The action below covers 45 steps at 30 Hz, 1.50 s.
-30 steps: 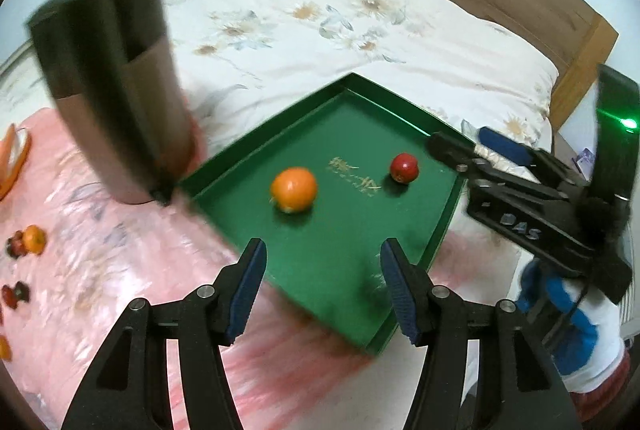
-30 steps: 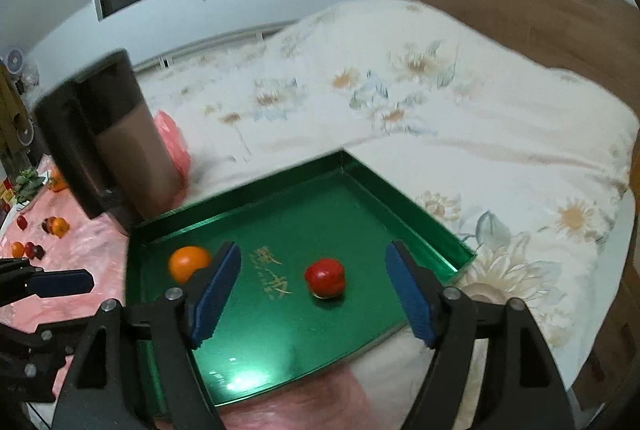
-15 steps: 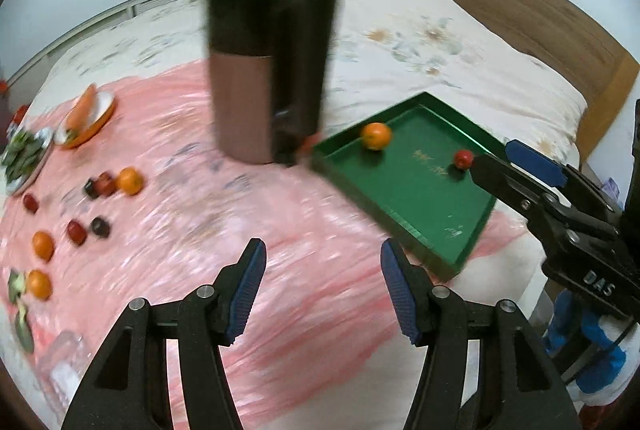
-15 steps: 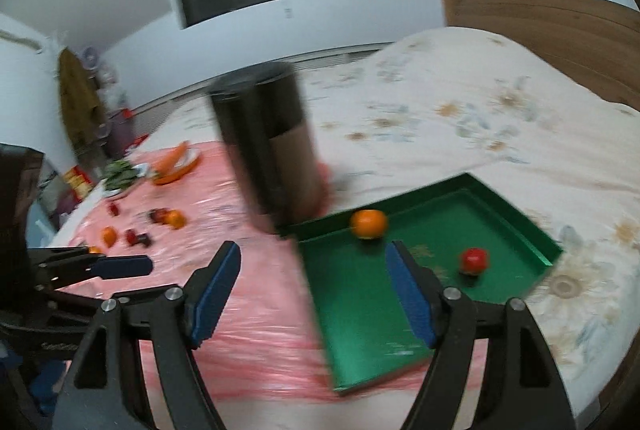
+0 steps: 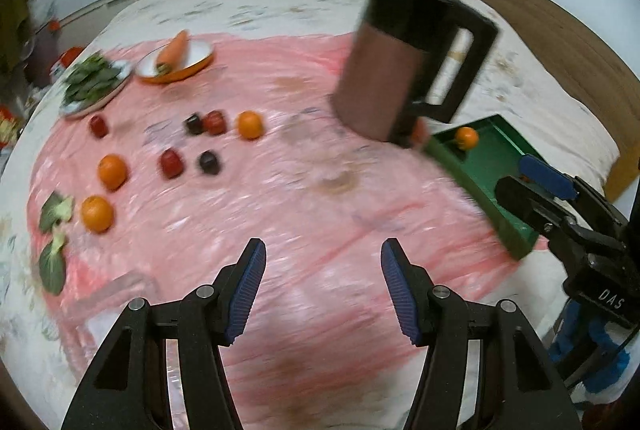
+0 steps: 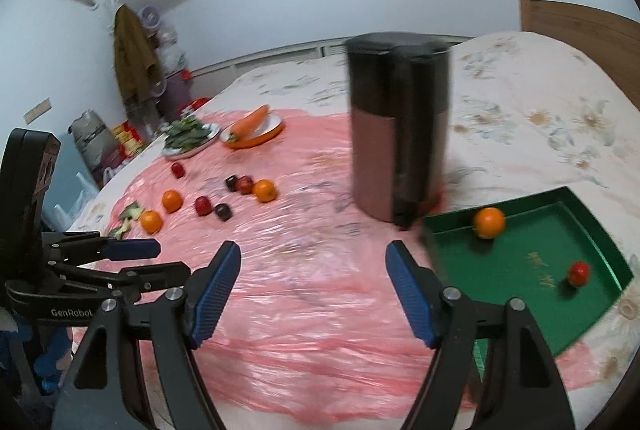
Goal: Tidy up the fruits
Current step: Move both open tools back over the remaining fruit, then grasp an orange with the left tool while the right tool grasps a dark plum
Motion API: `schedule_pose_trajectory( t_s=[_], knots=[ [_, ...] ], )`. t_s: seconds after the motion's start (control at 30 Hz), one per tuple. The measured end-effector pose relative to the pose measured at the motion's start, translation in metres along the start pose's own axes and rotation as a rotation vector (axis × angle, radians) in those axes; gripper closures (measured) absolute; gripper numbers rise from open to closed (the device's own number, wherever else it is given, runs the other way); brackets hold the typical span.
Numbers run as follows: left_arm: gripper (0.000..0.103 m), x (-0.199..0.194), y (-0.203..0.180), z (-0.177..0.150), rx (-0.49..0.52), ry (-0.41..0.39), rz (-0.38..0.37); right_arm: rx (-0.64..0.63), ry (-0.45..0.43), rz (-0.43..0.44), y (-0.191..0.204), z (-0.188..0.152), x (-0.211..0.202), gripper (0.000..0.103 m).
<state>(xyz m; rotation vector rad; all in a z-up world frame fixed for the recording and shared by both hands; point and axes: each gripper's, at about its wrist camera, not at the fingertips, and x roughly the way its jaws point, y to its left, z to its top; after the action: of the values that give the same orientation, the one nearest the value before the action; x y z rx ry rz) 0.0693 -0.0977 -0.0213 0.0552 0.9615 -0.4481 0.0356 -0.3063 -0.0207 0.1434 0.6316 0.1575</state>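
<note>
A green tray (image 6: 520, 294) lies at the right on the bed, holding an orange (image 6: 489, 223) and a small red fruit (image 6: 578, 273); the tray also shows in the left wrist view (image 5: 492, 166). Several oranges, red fruits and dark fruits lie loose on the pink sheet, among them an orange (image 5: 250, 125) and a red fruit (image 5: 171, 163). My left gripper (image 5: 322, 290) is open and empty above the sheet. My right gripper (image 6: 313, 294) is open and empty, left of the tray.
A tall dark jug with a handle (image 5: 408, 58) stands beside the tray's far corner. A plate of leafy greens (image 5: 94, 80) and an orange bowl with a carrot (image 5: 176, 60) sit at the far left. Loose green leaves (image 5: 54, 238) lie at the sheet's left edge.
Both grippers have swung left, away from the tray toward the loose fruit on the pink sheet. Both stay open and empty.
</note>
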Motion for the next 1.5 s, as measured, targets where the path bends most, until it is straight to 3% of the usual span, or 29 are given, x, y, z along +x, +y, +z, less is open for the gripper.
schedule_pose_trajectory(
  t_s=[0.2,0.93,1.37,1.43,1.5],
  knots=[
    [0.045,0.002,0.05,-0.009,-0.083,0.009,0.052,-0.024,0.03,0.045,0.02,0.002,0.027,0.0],
    [0.045,0.018,0.177,-0.02,-0.262,0.008,0.211,-0.127,0.183,0.167,0.096,0.011,0.129,0.0],
    [0.045,0.048,0.232,-0.009,-0.294,0.03,0.257,-0.174,0.264,0.183,0.126,0.028,0.208,0.0],
    [0.045,0.054,0.233,-0.006,-0.287,0.034,0.26,-0.174,0.282,0.182,0.128,0.031,0.22,0.005],
    [0.045,0.059,0.233,-0.002,-0.286,0.036,0.26,-0.18,0.302,0.18,0.129,0.032,0.231,0.017]
  ],
)
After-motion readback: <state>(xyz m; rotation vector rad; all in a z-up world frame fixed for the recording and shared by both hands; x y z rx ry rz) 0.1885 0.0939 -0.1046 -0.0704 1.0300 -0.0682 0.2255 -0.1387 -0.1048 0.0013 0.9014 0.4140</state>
